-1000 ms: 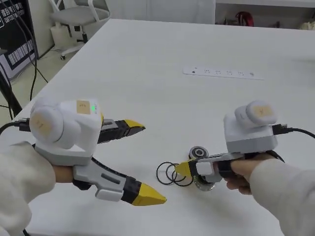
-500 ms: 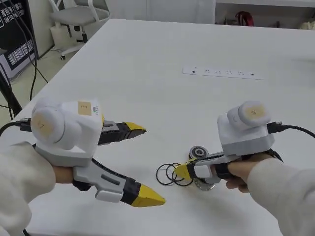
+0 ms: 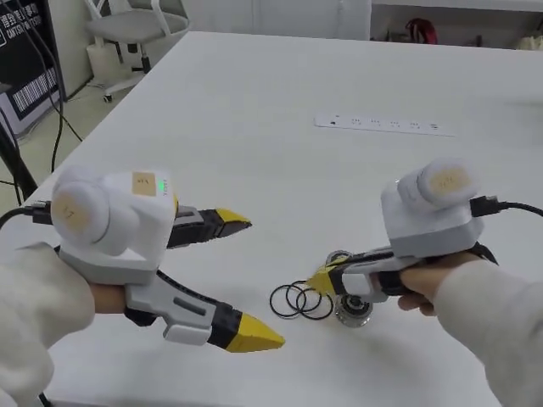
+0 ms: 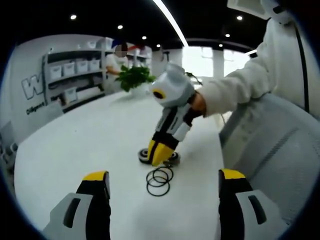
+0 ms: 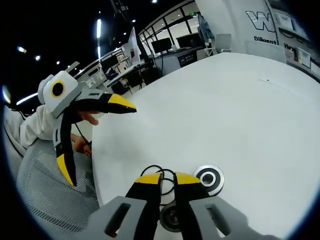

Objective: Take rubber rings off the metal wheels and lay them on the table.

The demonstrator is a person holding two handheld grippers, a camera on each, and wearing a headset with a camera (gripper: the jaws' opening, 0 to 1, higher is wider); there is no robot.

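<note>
left gripper [image 3: 259,281] wide open, empty, above the bench [image 3: 254,127]. right gripper [image 3: 322,278] nearly closed over the metal wheels [image 3: 353,312], can't tell if it grips anything. rubber rings [image 3: 301,301] lie overlapping on the bench just beside the wheels.

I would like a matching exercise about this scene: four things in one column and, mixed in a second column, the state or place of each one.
Column one
1. left hand-held gripper
2. right hand-held gripper
3. rubber rings
4. power strip

Column two
A. black, lying flat and overlapping
B. jaws wide apart, held above the table
C. white, on the far part of the table
D. jaws close together, tips down by the metal wheels

Pairs: 1-B, 2-D, 3-A, 4-C
</note>
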